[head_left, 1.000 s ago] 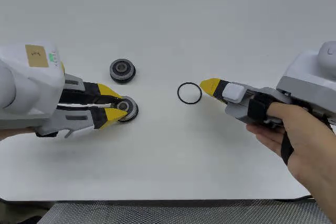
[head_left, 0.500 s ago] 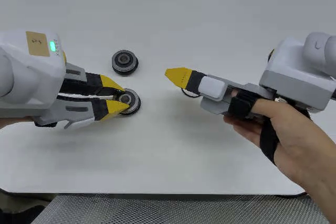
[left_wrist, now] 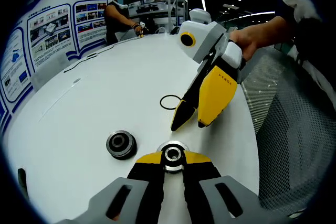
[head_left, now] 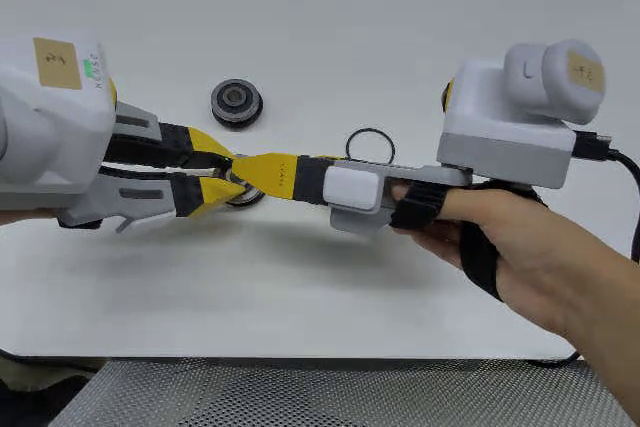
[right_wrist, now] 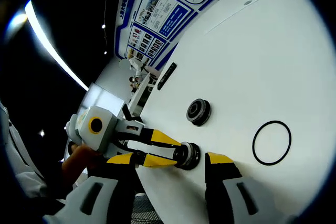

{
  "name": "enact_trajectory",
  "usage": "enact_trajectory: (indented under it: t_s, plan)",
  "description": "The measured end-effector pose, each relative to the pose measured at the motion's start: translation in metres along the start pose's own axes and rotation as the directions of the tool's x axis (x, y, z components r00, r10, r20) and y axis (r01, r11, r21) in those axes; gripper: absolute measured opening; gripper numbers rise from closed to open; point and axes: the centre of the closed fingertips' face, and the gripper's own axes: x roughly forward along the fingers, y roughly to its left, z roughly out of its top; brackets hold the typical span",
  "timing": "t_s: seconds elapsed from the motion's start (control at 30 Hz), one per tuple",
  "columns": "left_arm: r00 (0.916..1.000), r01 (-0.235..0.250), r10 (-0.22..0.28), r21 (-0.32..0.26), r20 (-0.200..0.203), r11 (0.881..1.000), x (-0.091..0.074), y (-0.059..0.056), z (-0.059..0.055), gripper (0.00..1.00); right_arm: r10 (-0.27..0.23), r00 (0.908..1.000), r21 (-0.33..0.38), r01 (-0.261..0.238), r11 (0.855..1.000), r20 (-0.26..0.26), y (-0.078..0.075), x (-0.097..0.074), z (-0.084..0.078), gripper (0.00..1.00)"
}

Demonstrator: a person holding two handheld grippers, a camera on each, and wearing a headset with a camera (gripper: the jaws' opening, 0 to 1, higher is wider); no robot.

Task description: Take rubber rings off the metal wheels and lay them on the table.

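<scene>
Round silver metal wheel (left_wrist: pixel 173 156), dark rim, clamped in left gripper (head_left: pixel 225 179); right gripper (head_left: pixel 258 173) jaws apart, tips at same wheel.

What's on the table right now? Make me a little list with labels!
table: white
left claw: shut on a metal wheel
right claw: open, tips close to the held wheel
other wheel: lying alone farther back, nothing touching it
rubber ring: black, flat on the table beside the right claw, apart from both wheels
loose rings: one
</scene>
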Motion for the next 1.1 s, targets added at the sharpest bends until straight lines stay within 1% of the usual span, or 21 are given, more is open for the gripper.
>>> enact_trajectory:
  t_s: [0.1, 0.13, 0.23, 0.53, 0.63, 0.67, 0.77, 0.9, 0.93, 0.97, 1.0, 1.1]
  plan:
    - [1.0, 0.001, -0.001, 0.0, 0.001, 1.0, 0.0, 0.0, 0.0, 0.13, 0.01, 0.9999, 0.02, -0.01, 1.0, -0.013, 0.002, 0.004, -0.001, 0.56]
    - [1.0, 0.001, -0.001, 0.0, 0.001, 1.0, 0.0, 0.0, 0.0, 0.13, 0.016, 0.9996, 0.025, -0.015, 1.0, -0.025, 0.003, 0.005, -0.002, 0.57]
    - [1.0, 0.001, -0.001, 0.001, 0.002, 1.0, 0.0, -0.001, 0.0, 0.13, 0.009, 0.9993, 0.013, -0.009, 1.0, -0.037, 0.003, 0.007, -0.004, 0.58]
    - [1.0, 0.004, -0.004, 0.003, 0.006, 1.0, 0.0, -0.001, 0.0, 0.13, 0.009, 0.998, 0.033, -0.007, 0.999, -0.062, 0.005, 0.011, -0.008, 0.58]
    - [1.0, 0.006, -0.006, 0.004, 0.005, 1.0, 0.0, -0.001, 0.0, 0.13, 0.01, 0.9968, 0.033, -0.007, 0.999, -0.079, 0.007, 0.014, -0.012, 0.58]
    - [1.0, 0.006, -0.006, 0.004, 0.006, 1.0, 0.0, -0.001, 0.0, 0.13, 0.004, 0.997, 0.024, -0.002, 1.0, -0.077, 0.005, 0.014, -0.011, 0.57]
    - [1.0, 0.006, -0.006, 0.005, 0.007, 1.0, 0.0, -0.001, 0.0, 0.13, 0.012, 0.9969, 0.042, -0.009, 0.999, -0.078, 0.006, 0.013, -0.011, 0.58]
    - [0.9999, 0.008, -0.008, 0.005, 0.007, 1.0, 0.0, -0.001, 0.0, 0.13, 0.01, 0.9968, 0.032, -0.008, 0.999, -0.079, 0.007, 0.013, -0.011, 0.57]
    - [0.9999, 0.008, -0.008, 0.006, 0.007, 1.0, 0.0, -0.001, 0.0, 0.13, 0.014, 0.9967, 0.035, -0.012, 0.999, -0.08, 0.008, 0.013, -0.012, 0.56]
    - [0.9999, 0.009, -0.009, 0.006, 0.006, 1.0, 0.0, -0.001, 0.0, 0.13, 0.048, 0.9943, 0.055, -0.043, 0.998, -0.095, 0.015, 0.012, -0.014, 0.53]
    - [0.9999, 0.009, -0.009, 0.006, 0.006, 1.0, 0.0, -0.001, 0.0, 0.13, 0.023, 0.9957, 0.046, -0.019, 0.999, -0.09, 0.011, 0.013, -0.014, 0.54]
    - [0.9999, 0.009, -0.009, 0.006, 0.006, 1.0, 0.0, -0.001, 0.0, 0.13, 0.023, 0.9954, 0.035, -0.02, 0.999, -0.093, 0.012, 0.014, -0.015, 0.54]
